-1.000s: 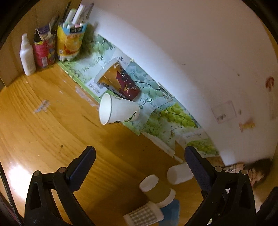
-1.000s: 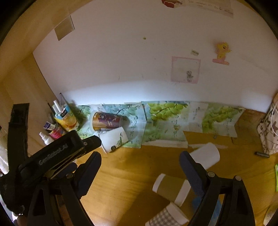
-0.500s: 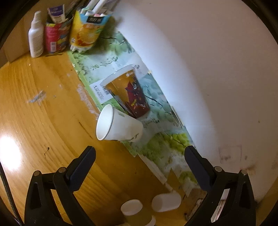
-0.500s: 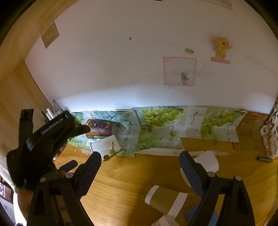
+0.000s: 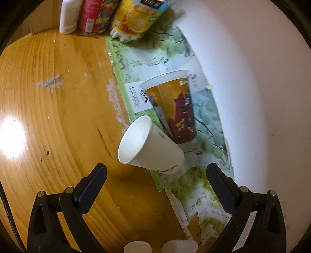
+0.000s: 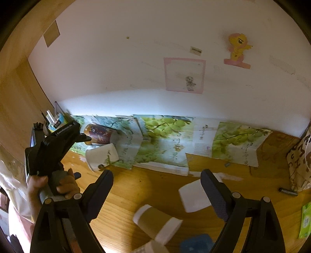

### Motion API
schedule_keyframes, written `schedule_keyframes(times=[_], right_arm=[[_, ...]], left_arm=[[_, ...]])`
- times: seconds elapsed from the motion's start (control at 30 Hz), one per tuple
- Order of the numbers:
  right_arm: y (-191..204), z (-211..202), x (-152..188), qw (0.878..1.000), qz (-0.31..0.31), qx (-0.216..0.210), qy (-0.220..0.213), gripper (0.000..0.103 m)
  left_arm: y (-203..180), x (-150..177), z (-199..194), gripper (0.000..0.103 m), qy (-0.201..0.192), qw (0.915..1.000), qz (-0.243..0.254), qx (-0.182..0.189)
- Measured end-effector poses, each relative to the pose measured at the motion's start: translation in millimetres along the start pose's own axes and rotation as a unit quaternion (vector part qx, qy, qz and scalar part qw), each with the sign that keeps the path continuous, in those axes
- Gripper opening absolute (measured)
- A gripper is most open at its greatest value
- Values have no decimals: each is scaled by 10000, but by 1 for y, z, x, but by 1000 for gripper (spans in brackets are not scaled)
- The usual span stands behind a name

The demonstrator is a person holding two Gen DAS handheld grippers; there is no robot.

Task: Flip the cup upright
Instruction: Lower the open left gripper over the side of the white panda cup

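Observation:
A white paper cup (image 5: 153, 148) lies on its side on the wooden table, mouth toward the left, just ahead of my open left gripper (image 5: 155, 175). An orange and red printed cup (image 5: 173, 109) lies on its side right behind it on the grape-print paper. Both cups show in the right wrist view, the white one (image 6: 101, 157) and the printed one (image 6: 97, 134), with the left gripper body (image 6: 58, 144) beside them. My right gripper (image 6: 157, 179) is open and empty above a brown sleeved cup (image 6: 155, 221) and a white cup (image 6: 194, 194), both lying down.
A white bottle (image 5: 70, 15), a red can (image 5: 97, 15) and an orange juice carton (image 5: 136, 17) stand at the table's back left corner. Grape-print paper sheets (image 6: 165, 140) line the white wall. A patterned bag (image 6: 301, 161) stands at the right. A blue object (image 6: 194, 245) lies near the front.
My left gripper has moved forward and closer to the white cup and the printed cup, which now fill more of its view. The right gripper has tilted up slightly.

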State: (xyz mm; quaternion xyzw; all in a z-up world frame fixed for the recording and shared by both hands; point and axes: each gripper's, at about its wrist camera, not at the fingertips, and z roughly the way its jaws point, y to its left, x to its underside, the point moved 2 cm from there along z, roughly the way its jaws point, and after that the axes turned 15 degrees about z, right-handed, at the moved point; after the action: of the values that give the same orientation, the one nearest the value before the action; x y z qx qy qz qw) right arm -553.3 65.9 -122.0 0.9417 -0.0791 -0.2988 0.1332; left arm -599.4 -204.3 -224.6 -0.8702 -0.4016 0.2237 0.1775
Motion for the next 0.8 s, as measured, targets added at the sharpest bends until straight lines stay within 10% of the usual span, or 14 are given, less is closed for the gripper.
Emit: schedule_keyframes(times=[0.4,0.8], right_arm=[[-20,12,-5,9998,-72,-55,164,92],[-20,22,-5,9994,-281,-71,211,92]], left_arm=[[10,-3,25,101,145,9991,-315,-256],[22,-11,41,80,412,9976,-545,-67]])
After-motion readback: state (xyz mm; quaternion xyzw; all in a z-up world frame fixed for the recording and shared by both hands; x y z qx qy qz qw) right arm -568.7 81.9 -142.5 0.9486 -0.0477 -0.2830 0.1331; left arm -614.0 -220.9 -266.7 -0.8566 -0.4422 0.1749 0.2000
